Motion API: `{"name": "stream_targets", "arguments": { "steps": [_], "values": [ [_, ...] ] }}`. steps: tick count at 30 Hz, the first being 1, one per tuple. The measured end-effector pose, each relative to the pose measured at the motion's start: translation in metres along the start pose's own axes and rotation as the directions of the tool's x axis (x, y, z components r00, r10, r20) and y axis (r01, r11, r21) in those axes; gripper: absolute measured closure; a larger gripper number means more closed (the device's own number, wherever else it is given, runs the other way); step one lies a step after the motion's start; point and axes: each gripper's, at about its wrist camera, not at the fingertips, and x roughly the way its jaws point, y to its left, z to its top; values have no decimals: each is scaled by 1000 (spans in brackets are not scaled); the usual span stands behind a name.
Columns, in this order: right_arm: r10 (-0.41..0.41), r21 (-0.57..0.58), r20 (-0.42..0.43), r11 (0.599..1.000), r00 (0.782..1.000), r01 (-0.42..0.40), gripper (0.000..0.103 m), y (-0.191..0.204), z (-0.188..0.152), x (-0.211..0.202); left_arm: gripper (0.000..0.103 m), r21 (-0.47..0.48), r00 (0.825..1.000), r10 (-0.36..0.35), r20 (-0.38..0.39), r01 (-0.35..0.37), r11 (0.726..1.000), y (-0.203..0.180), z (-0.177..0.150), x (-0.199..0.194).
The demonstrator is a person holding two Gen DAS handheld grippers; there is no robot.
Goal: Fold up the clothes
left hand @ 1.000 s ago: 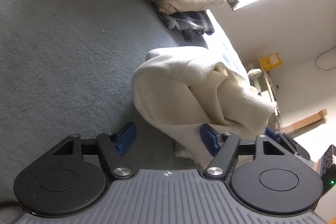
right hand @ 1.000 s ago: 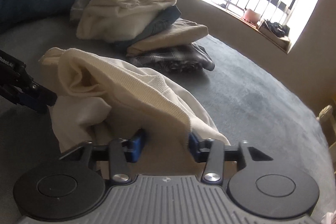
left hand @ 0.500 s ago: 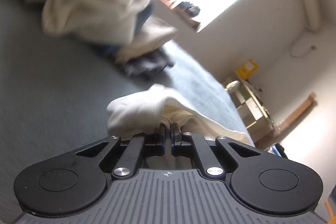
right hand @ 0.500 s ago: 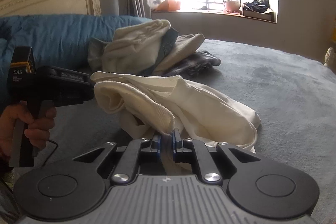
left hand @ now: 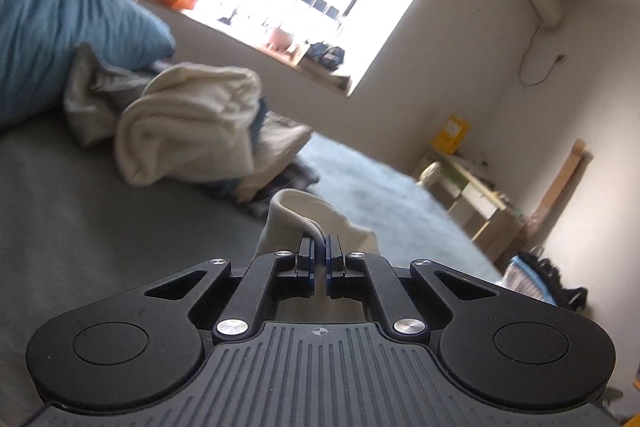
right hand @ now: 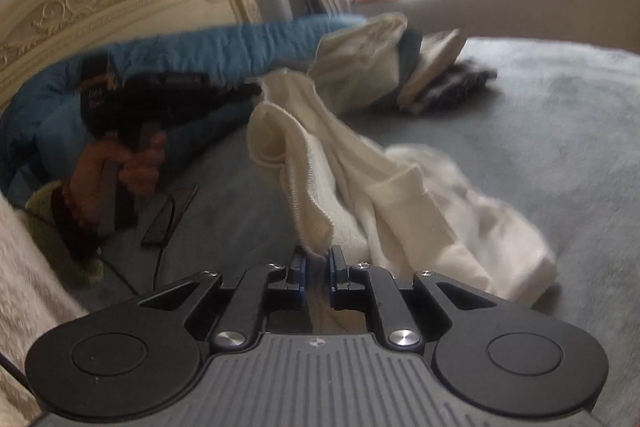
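Cream fabric is clamped in both tools: the left hand-held gripper (left hand: 319,250) has its jaws pressed together on a thin edge of the cream knitted garment (right hand: 400,183), and the right hand-held gripper (right hand: 317,263) pinches another edge of it, its jaws nearly together with the cloth between them. The garment hangs between the two tools, partly lifted, and its lower part lies crumpled on the grey bed cover (right hand: 560,107). Behind it a pile of other clothes (left hand: 192,127) rests near the blue pillow (left hand: 48,27).

The step in hand seems to be lifting and spreading the garment before the first fold. To do this well, I would hold both grips firm and draw the two tools apart until the edge between them is straight, not twisted. The knit looks soft and stretchy, so a gentle pull is enough. The left grip holds very little cloth and may slip. Then it is better to lay it flat on a free part of the bed, away from the pile.
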Motion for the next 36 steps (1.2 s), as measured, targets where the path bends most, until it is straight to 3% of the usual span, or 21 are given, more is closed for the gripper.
{"name": "stream_targets", "arguments": {
  "steps": [3,5,7,11,15,17,20,21,22,27,29,32,34,36],
  "values": [
    [20,-18,-134,1000,991,-23,87,15,-17,15,101,-3,997,64,-51,-64,998,19,-15,6],
    [32,-53,-119,998,992,-38,78,23,-17,6,101,-2,993,94,-67,-95,996,28,-22,9],
    [38,-57,-58,998,998,-41,58,22,-11,-9,101,-8,993,99,-65,-99,995,33,-25,3],
    [-49,-30,-9,998,999,48,57,13,6,-7,101,-10,992,104,-67,-105,994,39,-29,-3],
    [-135,-76,-92,989,987,129,57,12,9,41,100,-8,992,99,-82,-100,995,46,-32,-4],
    [-207,-141,-137,972,969,188,57,15,-2,65,99,-9,990,90,-104,-91,996,51,-35,-3],
    [-317,-199,-169,938,933,283,65,14,-15,86,93,-10,984,74,-163,-77,997,58,-42,2],
    [-322,-185,-173,939,931,291,77,10,-16,89,83,-9,980,68,-186,-71,997,60,-45,4],
    [-318,-154,-172,944,932,293,97,6,-15,88,74,-6,976,67,-205,-69,998,61,-48,6],
    [-353,-47,-101,935,930,350,98,-12,-7,71,66,12,959,86,-269,-86,996,65,-64,24],
    [-334,17,-104,941,937,337,97,-21,-4,66,63,-11,954,85,-287,-92,996,65,-66,31],
    [-288,87,-141,950,947,301,91,-28,-7,67,59,-59,952,76,-297,-97,993,64,-65,33],
    [-281,89,-158,951,947,297,74,-25,-13,71,56,-98,952,69,-297,-102,990,66,-65,29],
    [-273,81,-171,954,947,290,63,-20,-18,74,53,-138,954,54,-296,-98,986,70,-64,19]
  ]
}}
